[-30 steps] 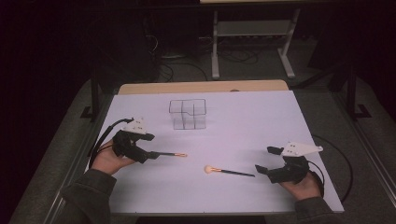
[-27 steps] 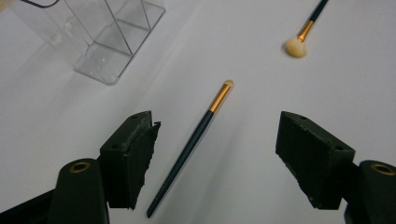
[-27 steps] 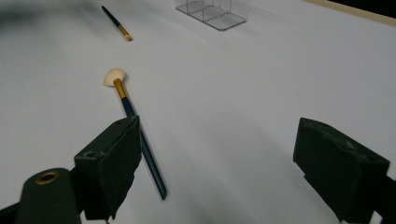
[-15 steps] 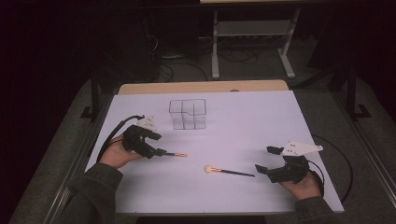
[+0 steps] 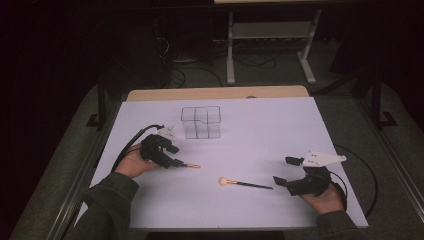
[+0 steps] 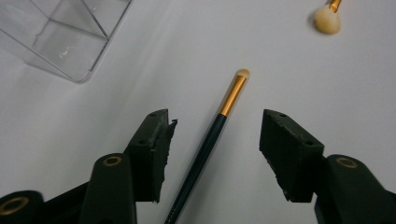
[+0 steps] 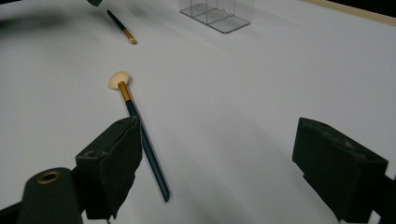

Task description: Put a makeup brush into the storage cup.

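Observation:
A thin dark brush with a gold ferrule (image 5: 192, 165) (image 6: 232, 93) lies on the white table (image 5: 280, 130). My left gripper (image 5: 176, 156) (image 6: 217, 119) is lowered over its handle. The jaws have just been closing and stand apart on either side of the handle, with a gap on each side. A second brush with a pale fan head (image 5: 245, 184) (image 7: 135, 112) lies nearer the front. My right gripper (image 5: 284, 170) (image 7: 219, 125) rests open by its handle end, holding nothing; the handle passes beside the left jaw in the right gripper view.
A clear plastic organiser with several compartments (image 5: 201, 122) (image 6: 65, 42) (image 7: 217, 11) stands at the back of the table, just beyond my left gripper. A wooden strip (image 5: 215, 93) edges the table's far side. Cables trail from both grippers.
My left gripper has moved right and down along the thin brush, so its jaws now straddle the handle. The right gripper and the fan brush have kept still.

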A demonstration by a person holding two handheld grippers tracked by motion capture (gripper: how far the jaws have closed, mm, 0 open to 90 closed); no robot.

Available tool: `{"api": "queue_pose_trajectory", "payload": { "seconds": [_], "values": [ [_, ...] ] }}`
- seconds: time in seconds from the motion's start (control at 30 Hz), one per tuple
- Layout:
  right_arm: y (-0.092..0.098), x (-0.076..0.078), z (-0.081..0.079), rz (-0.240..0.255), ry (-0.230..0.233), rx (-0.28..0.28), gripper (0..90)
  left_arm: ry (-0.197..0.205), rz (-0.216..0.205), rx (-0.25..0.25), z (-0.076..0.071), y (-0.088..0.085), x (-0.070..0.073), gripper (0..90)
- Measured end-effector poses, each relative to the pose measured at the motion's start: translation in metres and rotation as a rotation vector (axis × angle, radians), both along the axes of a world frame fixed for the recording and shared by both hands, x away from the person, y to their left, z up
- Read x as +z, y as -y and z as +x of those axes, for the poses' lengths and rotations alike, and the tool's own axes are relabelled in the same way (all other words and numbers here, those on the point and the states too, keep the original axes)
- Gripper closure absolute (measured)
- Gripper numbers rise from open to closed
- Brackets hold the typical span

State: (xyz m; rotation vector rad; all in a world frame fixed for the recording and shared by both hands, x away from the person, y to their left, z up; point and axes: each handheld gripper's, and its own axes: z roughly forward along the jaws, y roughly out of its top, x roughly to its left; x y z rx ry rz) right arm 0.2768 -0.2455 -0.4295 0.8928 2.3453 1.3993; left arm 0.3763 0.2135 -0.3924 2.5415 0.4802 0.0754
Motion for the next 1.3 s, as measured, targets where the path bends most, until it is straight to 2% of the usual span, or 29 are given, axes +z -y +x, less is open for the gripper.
{"api": "queue_pose_trajectory", "payload": {
  "seconds": [0.2,0.43,0.63,0.93,1.1,1.3],
  "values": [
    [0.000,0.000,0.000,-0.005,0.001,0.004,15.1,-0.015,0.035,-0.002,0.004,0.002,-0.008,50.1],
    [-0.002,0.000,-0.001,-0.027,0.006,0.005,15.1,-0.031,0.049,0.010,0.008,0.003,-0.015,52.3],
    [-0.002,0.000,-0.001,-0.022,0.006,0.007,15.0,-0.034,0.072,-0.008,0.009,0.005,-0.020,57.2],
    [-0.002,0.001,-0.002,-0.024,0.009,0.009,15.0,-0.037,0.107,-0.025,0.008,0.008,-0.024,66.7],
    [-0.002,0.001,-0.002,-0.027,0.012,0.013,14.7,-0.038,0.110,-0.030,0.009,0.008,-0.025,67.9],
    [-0.003,0.000,-0.002,-0.032,-0.003,0.019,14.6,-0.057,0.123,-0.042,0.010,0.008,-0.027,73.4]
  ]
}}
